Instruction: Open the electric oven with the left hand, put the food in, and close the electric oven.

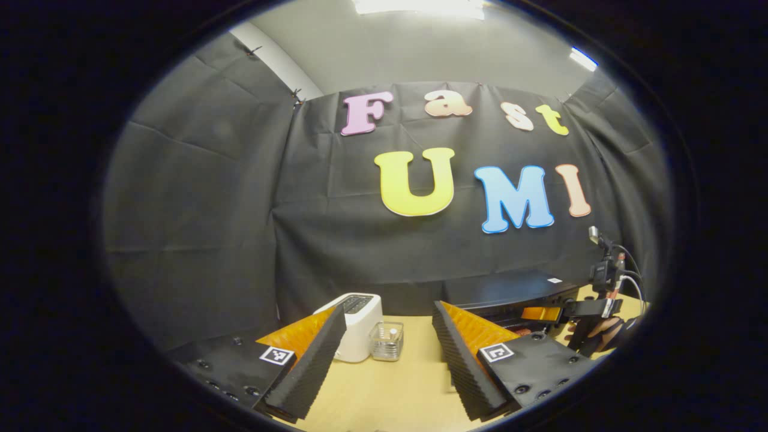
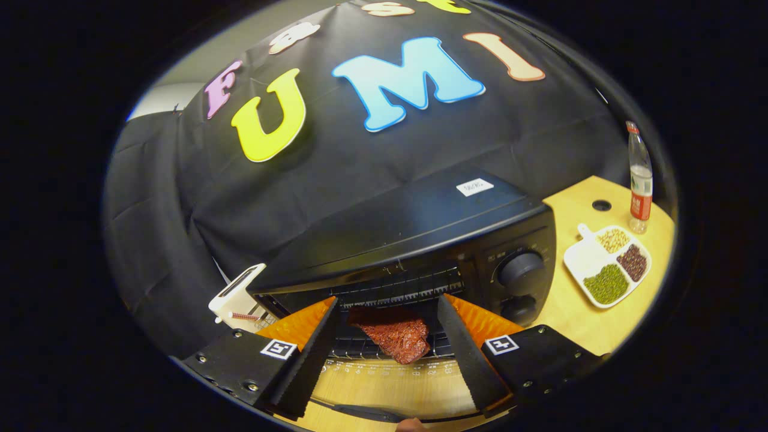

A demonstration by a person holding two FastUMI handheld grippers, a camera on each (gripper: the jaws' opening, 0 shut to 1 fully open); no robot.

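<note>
Oven (image 2: 420, 234) door is down and the food (image 2: 393, 333) lies on the rack just inside, so I judge loading done and closing left. My right gripper (image 2: 384, 354) sits level before the opening, fingers apart, gripping nothing. Left gripper (image 1: 387, 354) hangs over the desk (image 1: 390, 390) near the toaster (image 1: 360, 324), fingers apart and empty, aimed at the wall, probably clear of the door.

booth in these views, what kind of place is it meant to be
Likely a mock kitchen counter set up for recording: a black electric oven with its door down and food on the rack, a white toaster, and a divided plate of beans on a wooden table.
</note>
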